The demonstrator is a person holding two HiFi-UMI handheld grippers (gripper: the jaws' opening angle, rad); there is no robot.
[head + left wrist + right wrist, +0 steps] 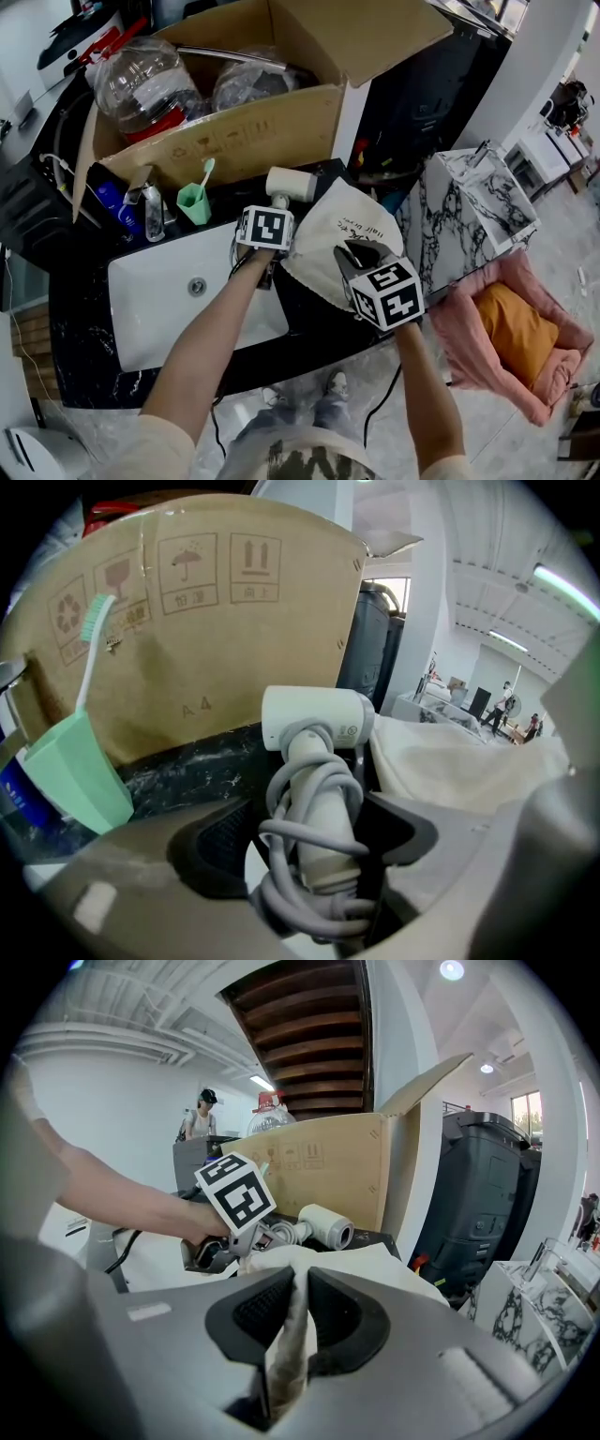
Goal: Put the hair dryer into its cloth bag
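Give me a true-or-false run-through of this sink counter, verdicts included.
1. The right tool is clamped on the cloth bag. True.
2. The hair dryer is inside the bag. False: it is outside, beside it.
3. The cord is wrapped round the dryer's handle. True.
4. The left tool is shut. False: its jaws stand open around the dryer's handle.
5. The green cup is empty. False: a toothbrush stands in it.

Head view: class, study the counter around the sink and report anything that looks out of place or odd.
A big open cardboard box stuffed with large plastic bottles sits on the counter right behind the sink, crowding the tap and green toothbrush cup. Odd spot for it; nothing looks spilled or broken.
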